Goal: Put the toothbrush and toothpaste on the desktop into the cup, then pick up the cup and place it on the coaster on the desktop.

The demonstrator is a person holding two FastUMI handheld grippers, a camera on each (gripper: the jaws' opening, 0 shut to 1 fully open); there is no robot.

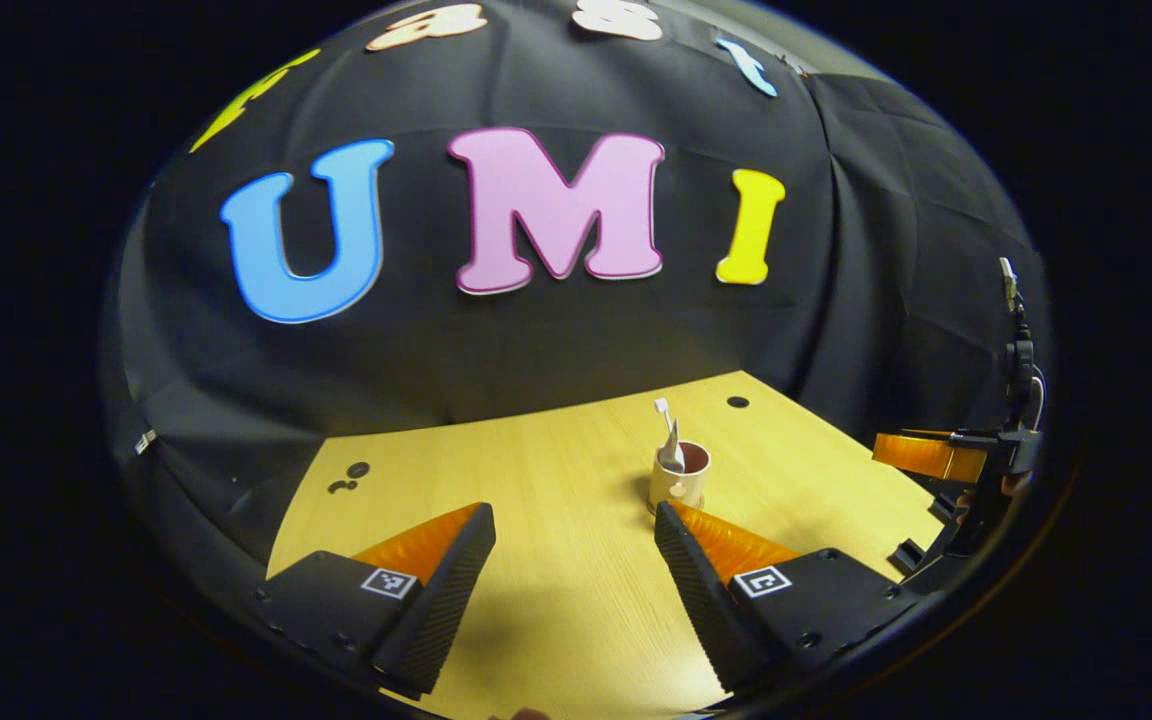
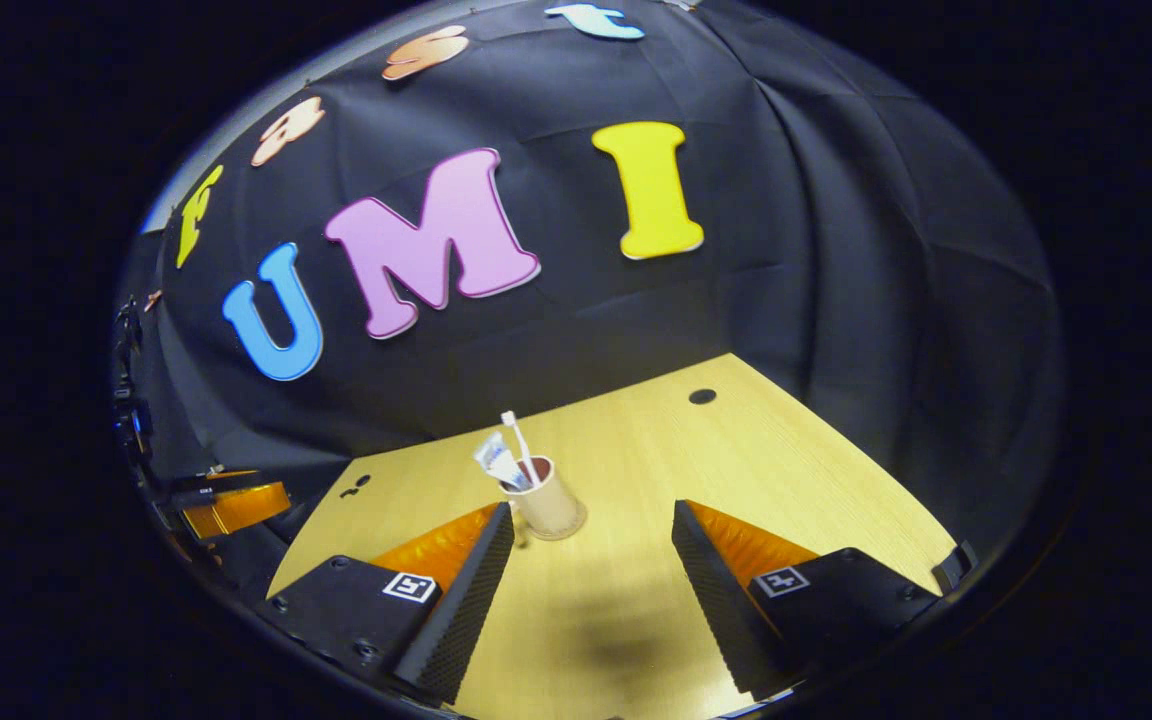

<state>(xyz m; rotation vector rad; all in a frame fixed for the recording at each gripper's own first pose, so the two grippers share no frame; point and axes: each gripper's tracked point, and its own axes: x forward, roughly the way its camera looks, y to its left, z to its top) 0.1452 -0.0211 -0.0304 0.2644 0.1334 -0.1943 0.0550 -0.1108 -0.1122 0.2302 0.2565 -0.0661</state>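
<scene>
Surface: wooden desktop [image 2: 796, 470] before the black cloth wall.
Cup [image 2: 546, 508]: upright, toothbrush [image 2: 516, 440] and toothpaste [image 2: 492, 458] standing in it, seemingly on a coaster [image 2: 576, 524] (rim barely visible).
Right gripper [image 2: 591, 570]: fingers apart, empty; cup just ahead, slightly left.
Left gripper [image 1: 571, 570]: fingers apart, empty; cup ahead, to the right.
Nearer: right, by my judgement.

This is looking like a recording booth set up for handling trials, not a lived-in room. Black cloth [image 1: 556, 330] is hanging as the wall on the far side and running round the right, creased and draped, closing in a plain light wooden desktop [image 2: 626, 590] with round cable holes [image 2: 702, 396] at its far edge. A cup [image 2: 547, 508] holding a toothbrush [image 2: 516, 440] is standing alone on it, a household prop in a staged, dim-edged space.
</scene>
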